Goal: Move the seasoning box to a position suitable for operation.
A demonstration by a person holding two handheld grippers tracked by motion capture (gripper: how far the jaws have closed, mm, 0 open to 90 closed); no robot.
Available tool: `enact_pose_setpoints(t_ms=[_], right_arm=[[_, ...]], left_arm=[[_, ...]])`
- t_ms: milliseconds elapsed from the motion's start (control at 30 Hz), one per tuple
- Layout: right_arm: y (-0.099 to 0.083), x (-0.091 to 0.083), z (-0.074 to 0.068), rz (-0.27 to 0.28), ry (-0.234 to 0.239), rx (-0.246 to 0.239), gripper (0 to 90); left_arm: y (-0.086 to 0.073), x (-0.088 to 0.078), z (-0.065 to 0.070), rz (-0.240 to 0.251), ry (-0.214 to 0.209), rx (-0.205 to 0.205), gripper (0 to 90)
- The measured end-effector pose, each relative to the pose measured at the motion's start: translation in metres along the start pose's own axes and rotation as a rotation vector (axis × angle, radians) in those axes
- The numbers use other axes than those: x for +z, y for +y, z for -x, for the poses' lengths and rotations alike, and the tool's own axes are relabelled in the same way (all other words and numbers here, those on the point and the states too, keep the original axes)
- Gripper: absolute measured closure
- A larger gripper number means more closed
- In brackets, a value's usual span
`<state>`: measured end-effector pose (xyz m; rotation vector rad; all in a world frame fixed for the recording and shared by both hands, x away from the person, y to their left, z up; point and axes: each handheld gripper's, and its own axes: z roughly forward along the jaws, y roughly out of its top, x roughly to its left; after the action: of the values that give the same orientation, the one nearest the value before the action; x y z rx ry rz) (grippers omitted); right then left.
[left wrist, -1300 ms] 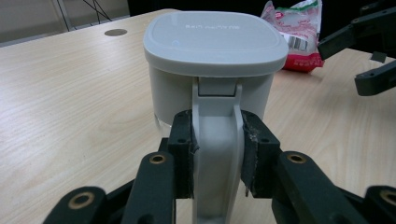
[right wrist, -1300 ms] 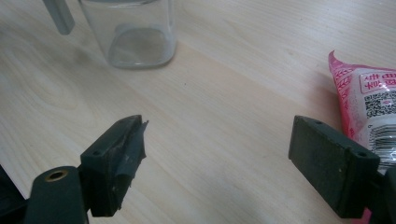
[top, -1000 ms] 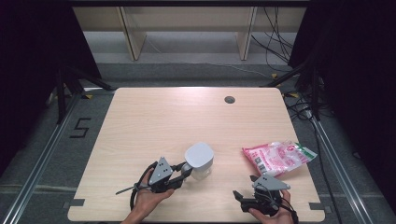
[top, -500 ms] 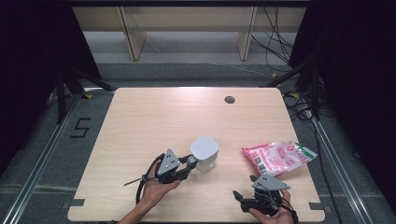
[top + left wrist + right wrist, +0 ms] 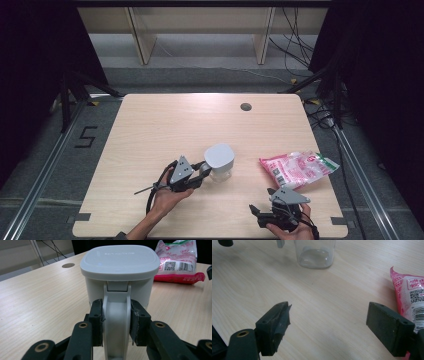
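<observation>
From the high view, a lidded jug stood on the wooden desk, a little toward 6 o'clock from the middle. The left gripper met it from 9 o'clock, and a pink snack packet lay well apart at 3 o'clock. The right gripper rested near the 5 o'clock edge, short of the packet.

In the left gripper view, the fingers were clenched on the jug's grey handle, one pad against each flank, below the grey lid; the packet showed at 2 o'clock.

In the right gripper view, the fingers stood released and wide over bare desk, the jug's clear base at 12 o'clock and the packet at 3 o'clock.
</observation>
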<state>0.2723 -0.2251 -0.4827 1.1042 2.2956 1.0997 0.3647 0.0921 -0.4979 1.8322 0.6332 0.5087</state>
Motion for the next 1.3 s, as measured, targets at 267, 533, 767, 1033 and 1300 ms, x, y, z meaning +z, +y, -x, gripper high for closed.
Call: enact_pose_setpoints(t_ms=[267,533,767,1033,1300], right_arm=[[0.0,0.0,0.0,0.002,0.004,0.001,19.6],[0.0,0.0,0.0,0.006,0.002,0.002,19.6],[0.0,0.001,0.001,0.017,-0.004,-0.009,19.6],[0.0,0.001,0.001,0.02,0.001,-0.012,19.6],[0.0,0.001,0.001,0.016,0.002,-0.004,19.6]], left_arm=[[-0.005,-0.001,-0.016,-0.011,0.069,-0.016,64.9],[-0.008,0.0,-0.019,-0.011,0.095,-0.023,68.8],[-0.009,0.005,-0.025,0.011,0.104,-0.058,69.1],[-0.009,0.007,-0.025,0.018,0.073,-0.044,69.4],[-0.011,0.008,-0.027,0.028,0.044,-0.052,69.1]])
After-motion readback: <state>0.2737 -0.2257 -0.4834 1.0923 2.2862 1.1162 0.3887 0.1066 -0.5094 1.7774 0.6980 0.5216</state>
